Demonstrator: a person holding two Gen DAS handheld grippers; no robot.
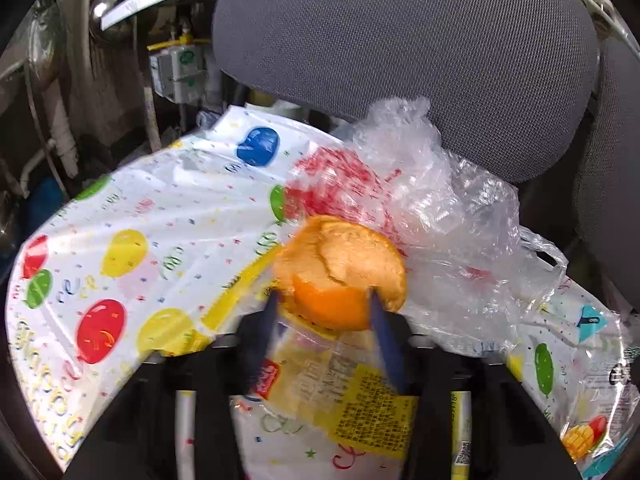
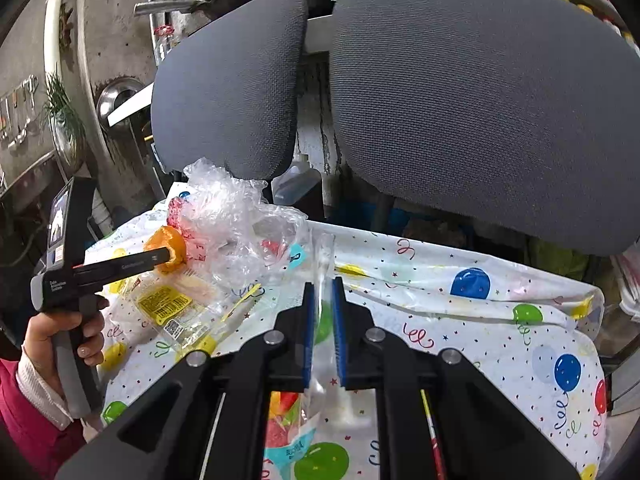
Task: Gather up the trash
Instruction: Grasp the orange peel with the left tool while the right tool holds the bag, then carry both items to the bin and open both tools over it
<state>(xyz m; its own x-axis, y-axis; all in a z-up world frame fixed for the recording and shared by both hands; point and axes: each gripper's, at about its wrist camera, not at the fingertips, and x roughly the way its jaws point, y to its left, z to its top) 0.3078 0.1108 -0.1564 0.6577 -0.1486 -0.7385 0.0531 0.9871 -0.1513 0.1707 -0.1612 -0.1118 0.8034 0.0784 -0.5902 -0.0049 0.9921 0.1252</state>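
Note:
My left gripper (image 1: 325, 300) is shut on an orange peel (image 1: 344, 268) and holds it just above the balloon-print tablecloth (image 1: 132, 216). The peel also shows in the right wrist view (image 2: 168, 248), at the tip of the left gripper (image 2: 170, 257). A crumpled clear plastic bag (image 1: 432, 184) with red print lies right behind the peel. A yellow-labelled clear wrapper (image 1: 352, 400) lies under the left fingers. My right gripper (image 2: 322, 284) is shut on a clear plastic wrapper (image 2: 324, 264) that stands up between the blue pads (image 2: 339, 332).
Two grey mesh chair backs (image 2: 480, 100) stand close behind the table. Another printed wrapper (image 1: 592, 432) lies at the table's right edge. A steel bowl and shelf (image 2: 120, 100) are at the back left. The person's hand (image 2: 64, 332) holds the left gripper's handle.

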